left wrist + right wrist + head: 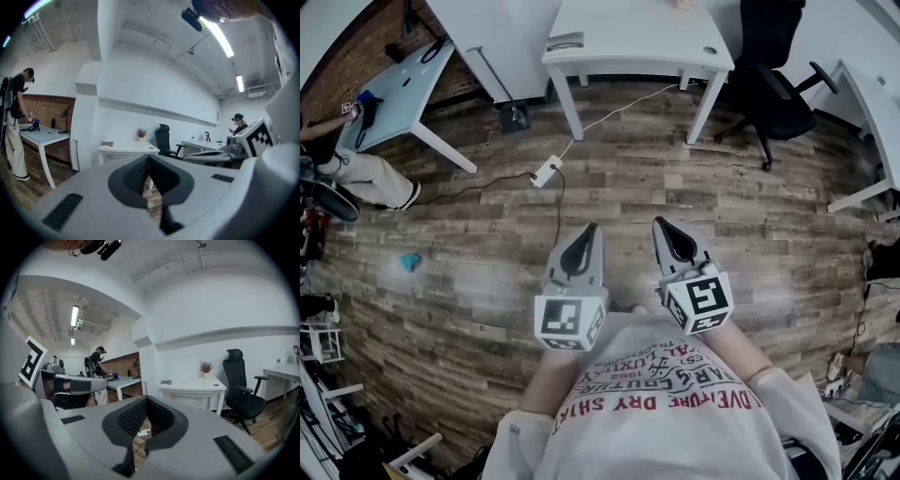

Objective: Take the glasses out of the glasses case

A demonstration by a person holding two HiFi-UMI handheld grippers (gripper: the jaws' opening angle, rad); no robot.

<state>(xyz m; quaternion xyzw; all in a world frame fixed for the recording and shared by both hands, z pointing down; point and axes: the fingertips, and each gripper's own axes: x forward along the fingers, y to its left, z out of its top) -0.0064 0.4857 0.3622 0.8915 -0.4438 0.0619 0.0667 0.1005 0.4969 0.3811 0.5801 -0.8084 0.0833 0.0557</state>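
— What stands before us?
— Open wooden floor (703, 202) runs to the white desk (637, 37) at twelve o'clock. A black chair (773, 84) is at one, and a power strip (547, 171) on its cable at eleven.
— Any writing?
— Our shirt (675, 412) reads "DRY SHIRT", upside down.
— Our jaws?
— Left gripper (589, 234) and right gripper (664, 230) are both closed on nothing. We cannot pick out the glasses case.

Bright overhead strip light (220, 38), fisheye edges
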